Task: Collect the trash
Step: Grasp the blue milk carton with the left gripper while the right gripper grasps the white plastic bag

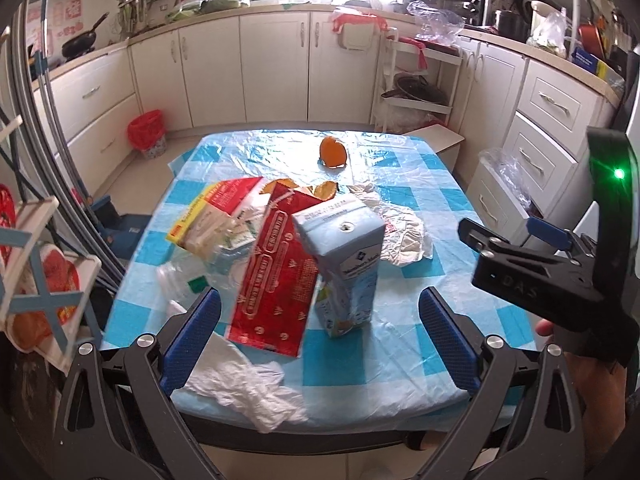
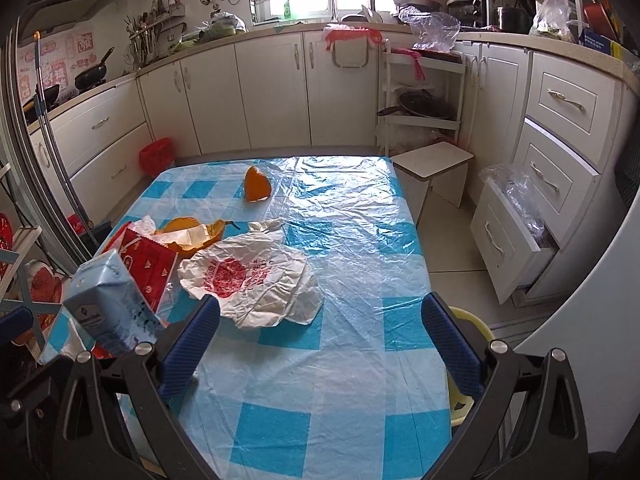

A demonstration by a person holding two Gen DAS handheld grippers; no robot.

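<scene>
Black left tool (image 1: 319,334), blue ribbed pads (image 1: 192,340), silver screws, green light

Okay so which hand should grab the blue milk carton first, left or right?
Probably left. The blue milk carton stands upright almost straight ahead of the open left tool, between its fingers' line. For the right tool, also open, the carton sits off to its far left, with bare tablecloth ahead.

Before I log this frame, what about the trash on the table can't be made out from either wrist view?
- Clear plastic container: left wrist view, mostly hidden under the red packet and yellow box.
- Blue carton: print too small to read; blurred in the right wrist view.
- Orange peel: partly covered by a wrapper, extent unclear.
- Yellow object beside the table: cut off by the right gripper finger.
</scene>
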